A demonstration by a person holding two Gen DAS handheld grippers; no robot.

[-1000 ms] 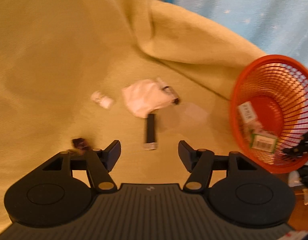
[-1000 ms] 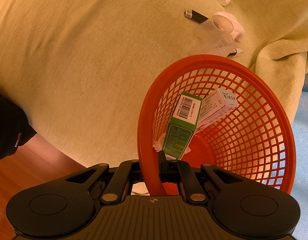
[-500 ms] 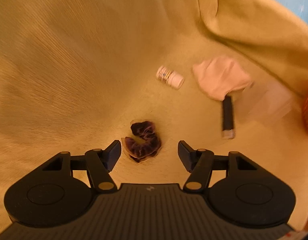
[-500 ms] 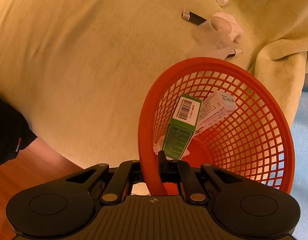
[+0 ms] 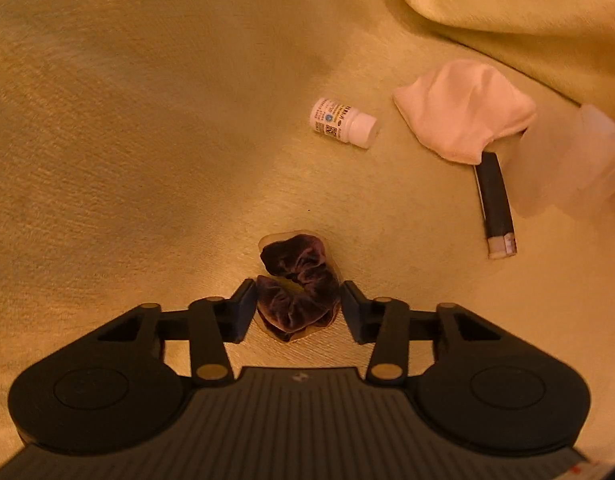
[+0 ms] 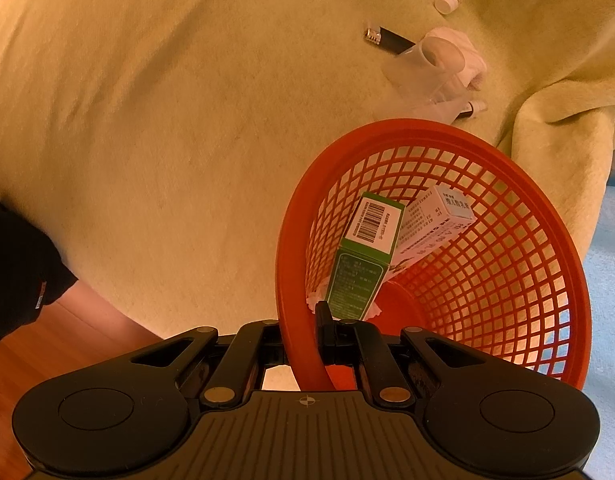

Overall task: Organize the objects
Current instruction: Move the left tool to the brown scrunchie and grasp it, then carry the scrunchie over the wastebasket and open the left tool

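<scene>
While our right gripper (image 6: 301, 320) pinches the orange basket (image 6: 507, 264) rim, our spread left gripper (image 5: 297, 306) straddles the purple scrunchie (image 5: 297, 284).

Left tongs (image 5: 297, 306) low over the blanket, jaws apart, straddling the purple scrunchie (image 5: 297, 286), fingertips just beside it either side. Right tongs (image 6: 303, 326) clamped tight on orange basket (image 6: 507, 184) rim, one finger inside, one outside.

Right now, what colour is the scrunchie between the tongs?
Dark purple, velvety-looking scrunchie, seen best in the left wrist view, between the open left tongs.
</scene>
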